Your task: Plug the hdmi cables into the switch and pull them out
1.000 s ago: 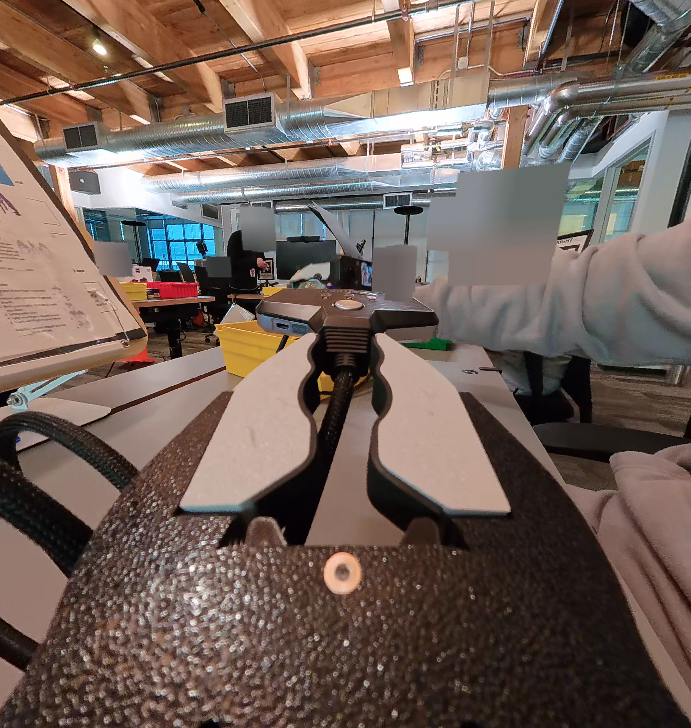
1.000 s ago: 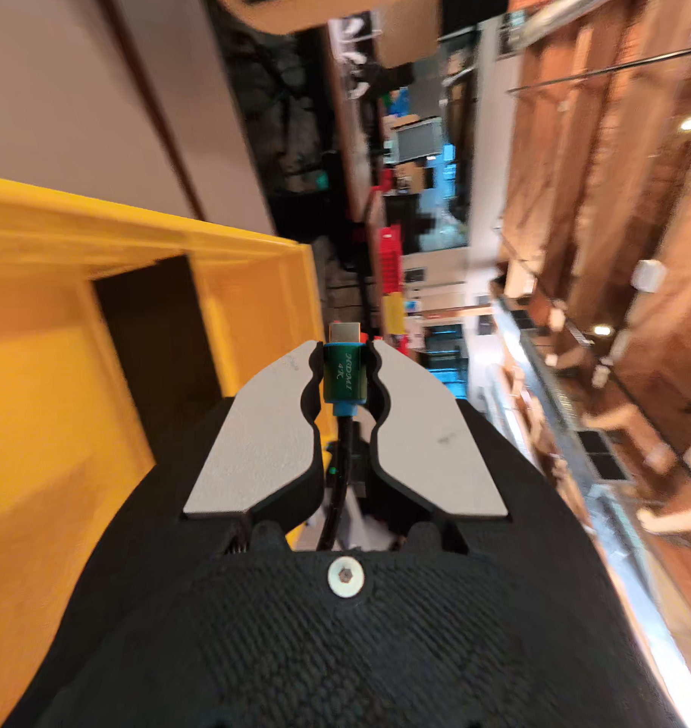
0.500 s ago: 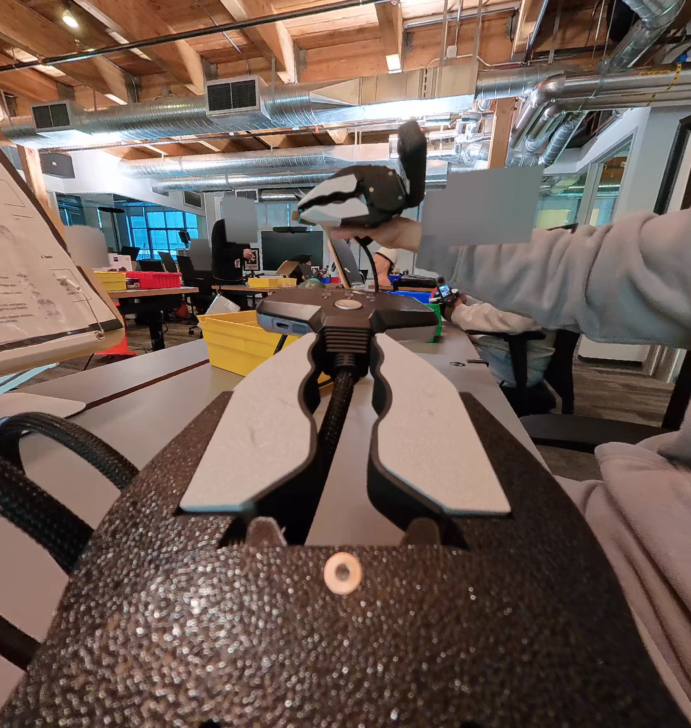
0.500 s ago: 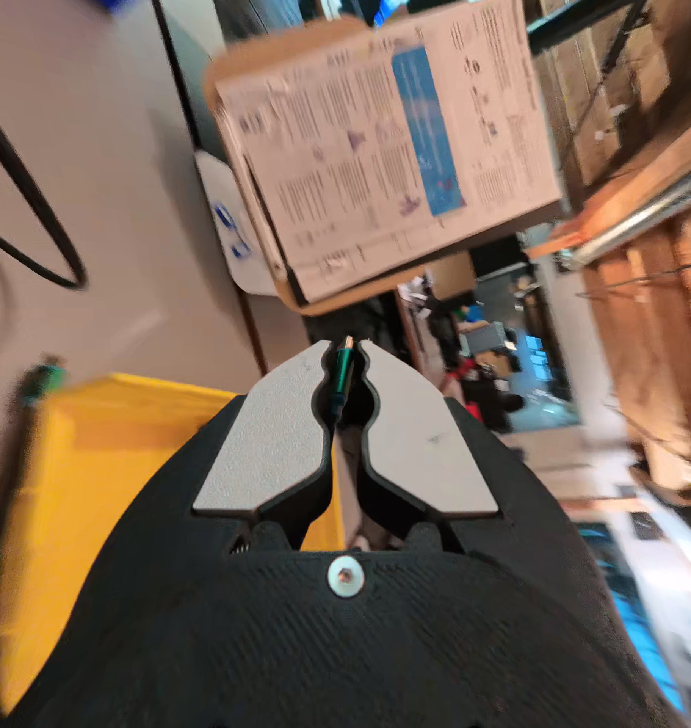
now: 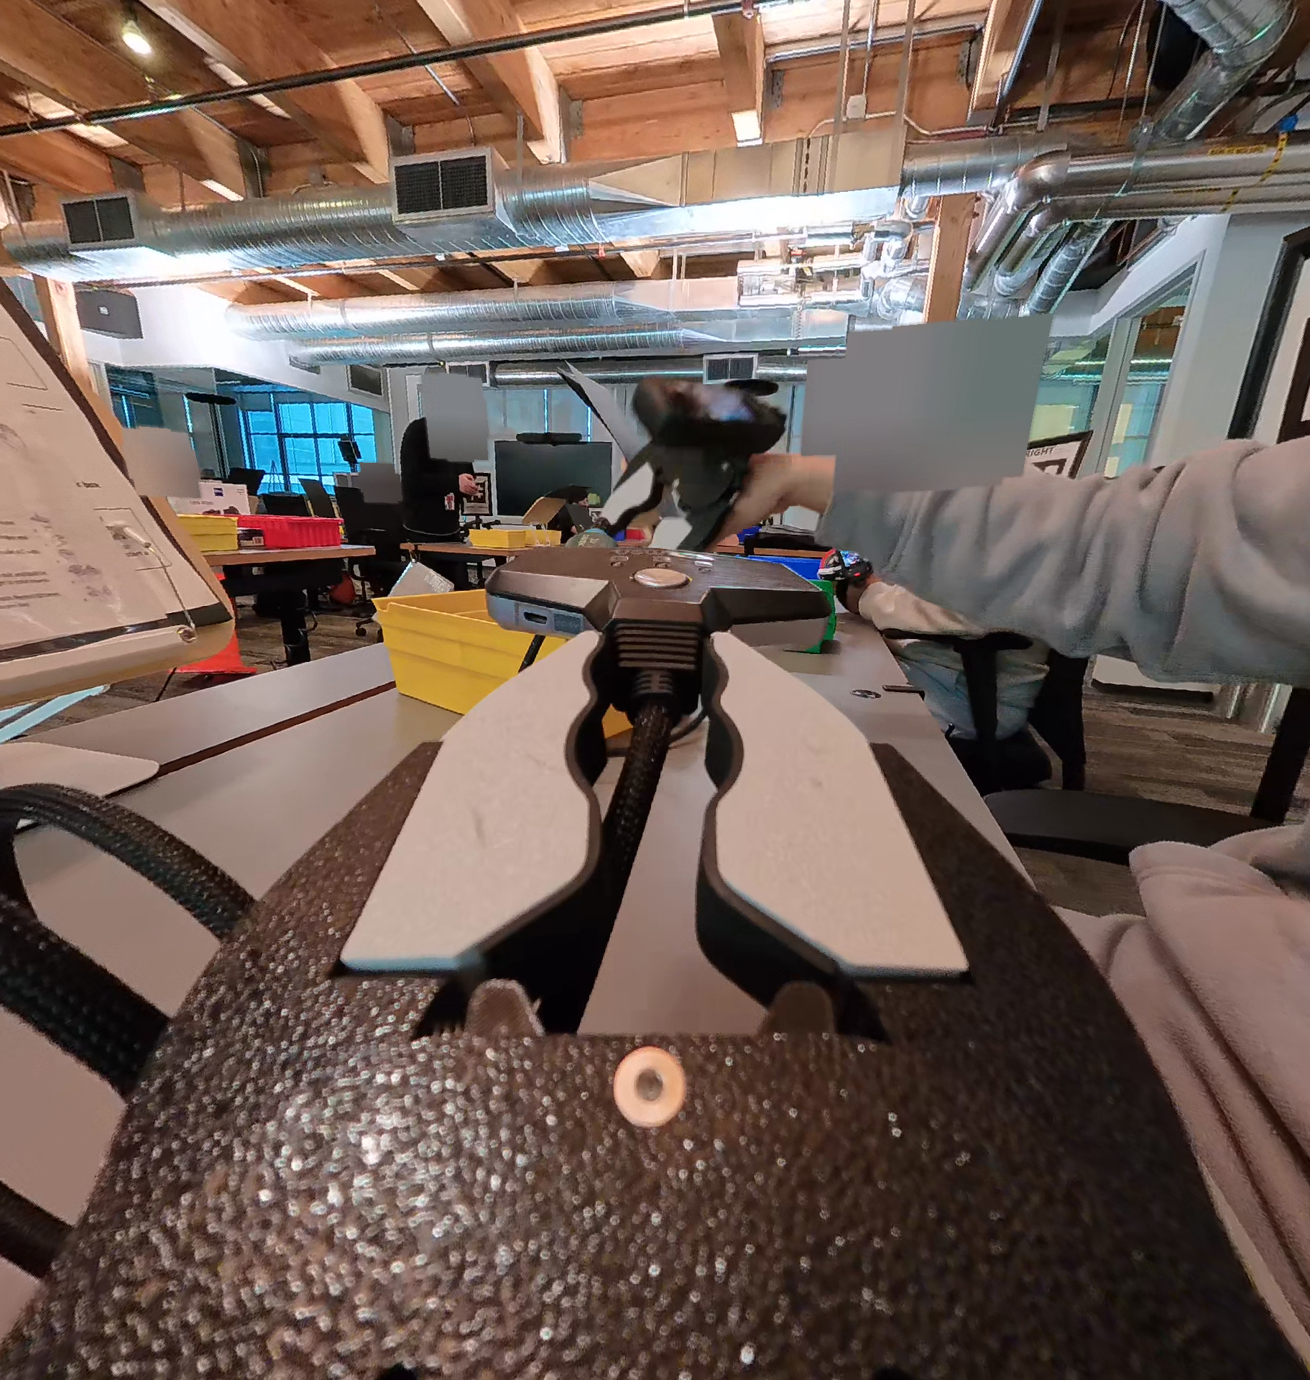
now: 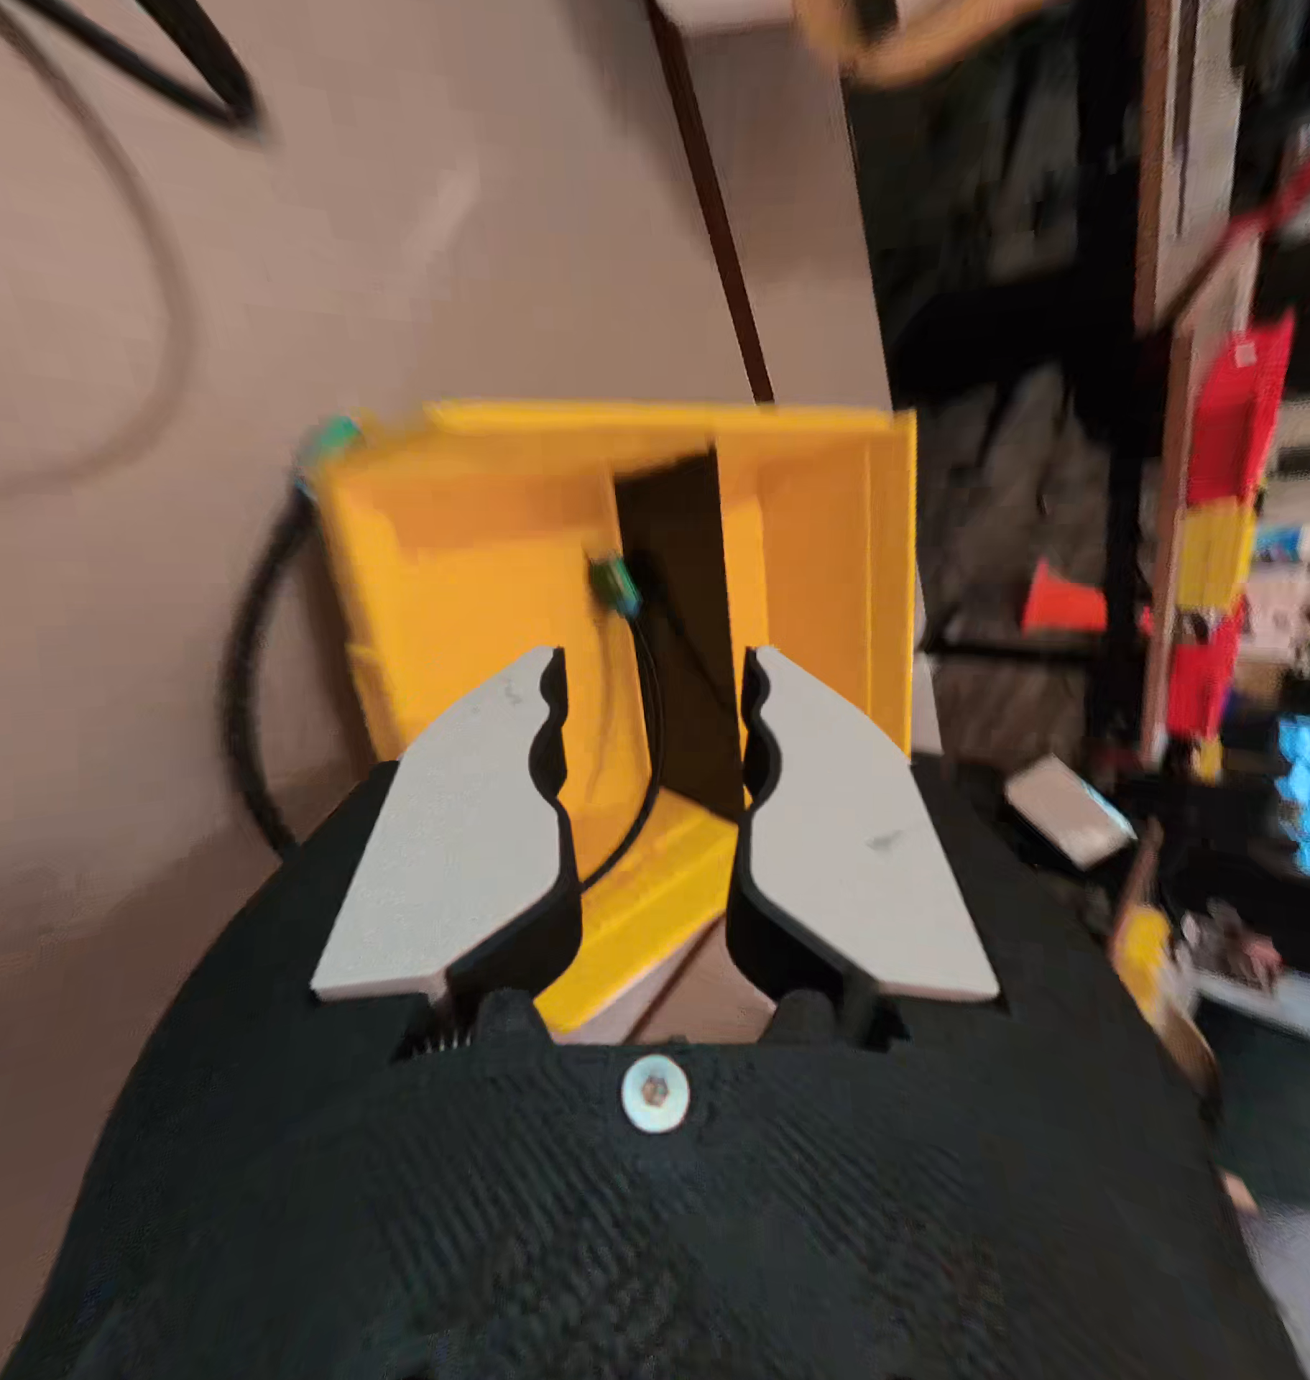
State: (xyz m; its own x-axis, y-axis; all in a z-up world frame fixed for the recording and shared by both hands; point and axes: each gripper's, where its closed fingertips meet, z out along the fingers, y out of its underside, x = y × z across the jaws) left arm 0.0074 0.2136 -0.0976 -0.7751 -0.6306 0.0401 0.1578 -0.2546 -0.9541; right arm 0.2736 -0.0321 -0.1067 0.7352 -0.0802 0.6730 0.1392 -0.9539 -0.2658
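Now my left gripper (image 5: 652, 672) jaws narrow, clamping the switch (image 5: 655, 594) at its braided cable, above the table (image 5: 278, 754) | right gripper (image 6: 652, 694) jaws wide, empty | green hdmi plug (image 6: 614, 586) over yellow bin (image 6: 816, 538).

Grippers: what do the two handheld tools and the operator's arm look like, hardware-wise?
Left tool: glittery, pebbled dark body, two pale grey fingers with black scalloped inner edges, one pale screw at the centre. Right tool: same shape, but a matte black ribbed body and a silver hex screw. The operator wears a light grey fleece sleeve.
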